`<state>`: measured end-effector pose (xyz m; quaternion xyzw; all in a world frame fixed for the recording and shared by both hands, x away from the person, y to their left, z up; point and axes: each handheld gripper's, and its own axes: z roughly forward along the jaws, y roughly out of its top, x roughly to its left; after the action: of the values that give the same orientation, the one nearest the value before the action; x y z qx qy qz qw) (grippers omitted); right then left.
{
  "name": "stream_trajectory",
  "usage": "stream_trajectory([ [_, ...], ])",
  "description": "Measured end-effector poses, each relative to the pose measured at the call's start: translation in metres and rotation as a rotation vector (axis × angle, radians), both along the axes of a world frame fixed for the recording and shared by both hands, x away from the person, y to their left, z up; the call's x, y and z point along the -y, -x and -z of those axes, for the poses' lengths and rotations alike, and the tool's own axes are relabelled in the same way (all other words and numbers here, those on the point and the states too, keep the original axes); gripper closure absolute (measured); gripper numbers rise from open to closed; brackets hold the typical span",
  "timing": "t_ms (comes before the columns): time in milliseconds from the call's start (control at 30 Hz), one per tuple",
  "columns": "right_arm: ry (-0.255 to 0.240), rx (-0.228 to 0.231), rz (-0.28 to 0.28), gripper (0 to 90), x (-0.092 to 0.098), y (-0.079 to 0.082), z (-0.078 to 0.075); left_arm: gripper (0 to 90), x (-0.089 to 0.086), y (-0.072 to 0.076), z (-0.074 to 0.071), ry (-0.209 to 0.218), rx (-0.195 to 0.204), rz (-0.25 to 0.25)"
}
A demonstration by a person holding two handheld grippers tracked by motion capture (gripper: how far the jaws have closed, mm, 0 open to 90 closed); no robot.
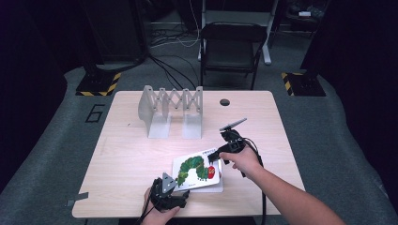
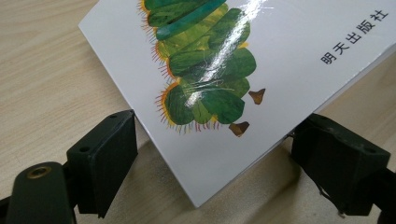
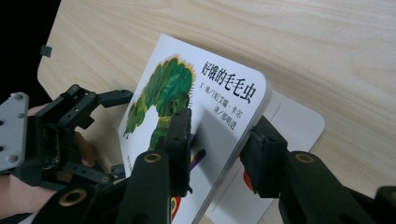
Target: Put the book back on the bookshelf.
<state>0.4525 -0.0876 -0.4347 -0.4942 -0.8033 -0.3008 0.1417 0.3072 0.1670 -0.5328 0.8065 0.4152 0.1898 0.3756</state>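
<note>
The right gripper [image 3: 217,144] pinches the book's [image 3: 205,107] lifted front edge near the table's [image 1: 141,154] near side. The left gripper [image 2: 215,154] straddles its corner, jaws wide. That thin pinch could slip, dropping the book.

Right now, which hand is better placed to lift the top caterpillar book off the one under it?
Probably the right. The right gripper has its jaws around the raised edge of the caterpillar book, while the left gripper stands open around its near corner.

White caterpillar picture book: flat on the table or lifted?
Lifted at one edge: the white caterpillar picture book tilts above another white book, right gripper fingers clamping it.
</note>
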Motion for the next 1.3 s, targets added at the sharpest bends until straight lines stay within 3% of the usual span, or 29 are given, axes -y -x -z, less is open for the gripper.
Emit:
stream_trajectory([
  [367,-0.041,0.019,-0.041,69.7,0.004,0.002,-0.006,14.4,-0.001,0.0,-0.001,0.001,-0.011,0.02],
  [533,-0.091,0.006,-0.05,71.2,0.005,0.003,-0.008,16.4,-0.003,-0.001,-0.002,0.018,-0.01,0.011],
  [600,-0.1,0.019,-0.086,71.5,0.009,0.002,-0.005,16.4,-0.003,-0.001,-0.002,0.004,-0.003,0.02],
  [967,-0.1,0.032,-0.157,73.3,0.014,0.003,-0.005,16.8,-0.004,-0.002,-0.002,0.002,-0.01,0.014],
  [1000,-0.095,0.029,-0.17,74.0,0.014,0.004,-0.005,16.3,-0.004,-0.001,-0.002,-0.023,-0.01,0.021],
  [1167,-0.106,0.043,-0.209,76.1,0.017,0.006,-0.006,16.2,-0.003,0.0,-0.002,-0.019,-0.012,0.029],
  [1300,-0.099,0.043,-0.24,77.9,0.019,0.007,-0.007,17.6,-0.005,0.0,-0.003,-0.021,-0.024,0.066],
])
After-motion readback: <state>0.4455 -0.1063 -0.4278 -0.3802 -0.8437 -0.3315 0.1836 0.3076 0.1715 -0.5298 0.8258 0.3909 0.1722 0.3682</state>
